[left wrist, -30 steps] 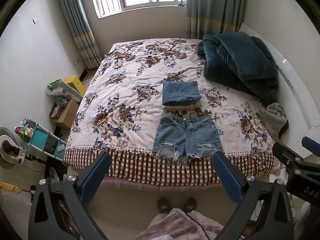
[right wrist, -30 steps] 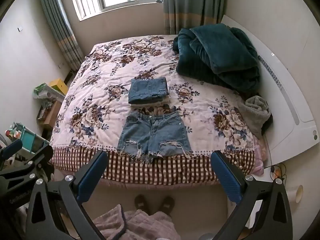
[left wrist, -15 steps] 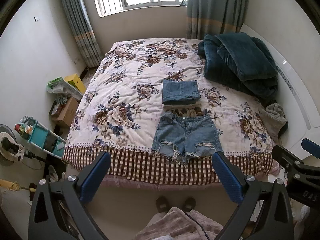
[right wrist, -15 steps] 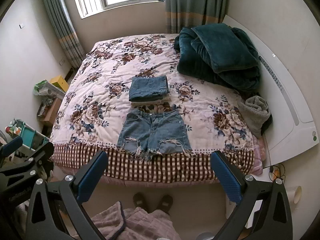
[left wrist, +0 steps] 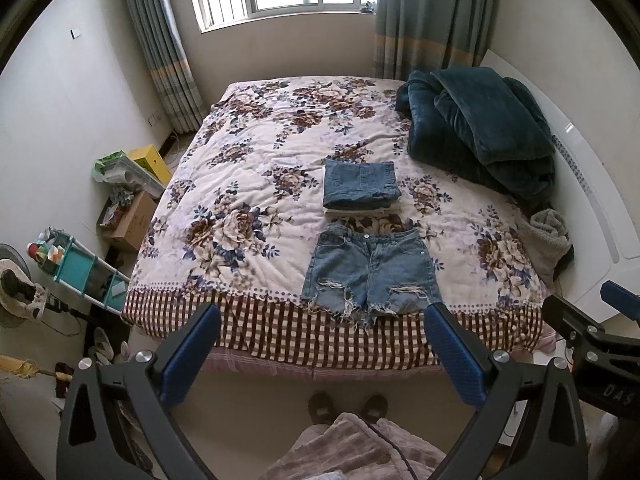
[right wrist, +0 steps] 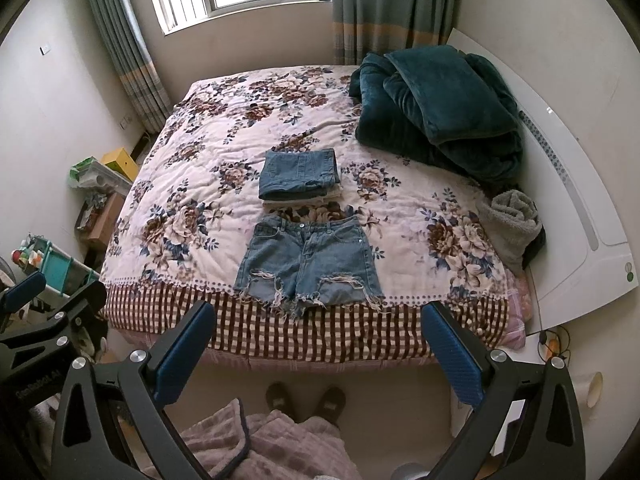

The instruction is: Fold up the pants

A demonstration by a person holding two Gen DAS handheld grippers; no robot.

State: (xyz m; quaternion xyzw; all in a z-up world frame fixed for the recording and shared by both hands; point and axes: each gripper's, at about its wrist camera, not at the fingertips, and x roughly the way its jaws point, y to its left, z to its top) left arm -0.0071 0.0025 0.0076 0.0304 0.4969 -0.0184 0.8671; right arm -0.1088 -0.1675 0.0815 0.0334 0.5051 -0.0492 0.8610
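A pair of light blue ripped denim shorts (left wrist: 370,270) lies flat at the near edge of the floral bed, waistband away from me; it also shows in the right wrist view (right wrist: 308,264). Behind the shorts sits a stack of folded jeans (left wrist: 360,188), also in the right wrist view (right wrist: 300,176). My left gripper (left wrist: 320,338) is open and empty, held in the air short of the bed's foot. My right gripper (right wrist: 318,336) is open and empty at the same stand-off. Each gripper shows at the other view's edge.
A dark teal blanket (left wrist: 480,128) is heaped at the bed's far right, with a grey towel (right wrist: 514,220) by the white headboard (right wrist: 580,208). Boxes (left wrist: 132,216) and a teal rack (left wrist: 76,268) crowd the floor on the left. The person's slippers (right wrist: 306,398) stand on the floor below me.
Both grippers have drifted slightly, so the bed sits a little higher and nearer in view. The shorts and folded stack have not moved. Both grippers stay open.
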